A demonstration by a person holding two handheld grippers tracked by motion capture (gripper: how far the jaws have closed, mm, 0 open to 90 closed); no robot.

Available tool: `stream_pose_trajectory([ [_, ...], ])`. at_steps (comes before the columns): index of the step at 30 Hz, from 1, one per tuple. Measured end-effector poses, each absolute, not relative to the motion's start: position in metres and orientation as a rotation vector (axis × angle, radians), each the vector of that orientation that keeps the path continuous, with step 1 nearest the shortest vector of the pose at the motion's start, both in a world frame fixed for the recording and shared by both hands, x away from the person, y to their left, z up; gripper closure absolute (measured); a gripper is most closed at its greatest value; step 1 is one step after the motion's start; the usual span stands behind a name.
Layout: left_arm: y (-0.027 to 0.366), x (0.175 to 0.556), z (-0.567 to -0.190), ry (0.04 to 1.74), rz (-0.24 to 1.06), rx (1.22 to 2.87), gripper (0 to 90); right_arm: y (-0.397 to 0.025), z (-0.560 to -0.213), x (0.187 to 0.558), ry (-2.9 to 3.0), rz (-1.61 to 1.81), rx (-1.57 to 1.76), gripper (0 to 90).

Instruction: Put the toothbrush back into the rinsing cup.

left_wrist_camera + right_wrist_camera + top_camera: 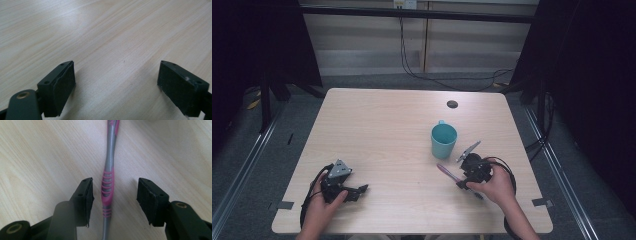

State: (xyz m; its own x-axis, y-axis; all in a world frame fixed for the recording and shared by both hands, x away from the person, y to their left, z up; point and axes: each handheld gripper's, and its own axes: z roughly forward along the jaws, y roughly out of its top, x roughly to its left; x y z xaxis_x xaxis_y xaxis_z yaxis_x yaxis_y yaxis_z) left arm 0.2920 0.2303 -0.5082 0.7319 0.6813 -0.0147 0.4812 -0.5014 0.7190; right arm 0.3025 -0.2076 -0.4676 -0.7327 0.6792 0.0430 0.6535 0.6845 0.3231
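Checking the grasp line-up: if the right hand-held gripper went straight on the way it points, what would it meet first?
The right hand-held gripper would likely first meet the pink-and-grey plastic toothbrush lying on the light wooden table, its ribbed handle between the open jaws. Depth is unclear.

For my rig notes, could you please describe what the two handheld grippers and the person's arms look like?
Both are black two-jaw tools. The left gripper carries a grey three-cornered plate on top, as does the right gripper; a black cable loops from the right one. In the gripper views, the jaws are blocky black pads with small screw holes, on arms with brass-coloured pivots. The forearms are bare, with no sleeves visible.
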Motion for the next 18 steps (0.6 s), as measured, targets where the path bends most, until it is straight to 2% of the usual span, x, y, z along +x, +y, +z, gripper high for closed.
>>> stream_pose_trajectory([
  [18, 0.2303, 0.2921, -0.5082, 0.873, 0.353, 2.199, 14.4, -0.2032, -0.4673, 0.3068, 2.845, 0.408, 1.144, 56.1],
])
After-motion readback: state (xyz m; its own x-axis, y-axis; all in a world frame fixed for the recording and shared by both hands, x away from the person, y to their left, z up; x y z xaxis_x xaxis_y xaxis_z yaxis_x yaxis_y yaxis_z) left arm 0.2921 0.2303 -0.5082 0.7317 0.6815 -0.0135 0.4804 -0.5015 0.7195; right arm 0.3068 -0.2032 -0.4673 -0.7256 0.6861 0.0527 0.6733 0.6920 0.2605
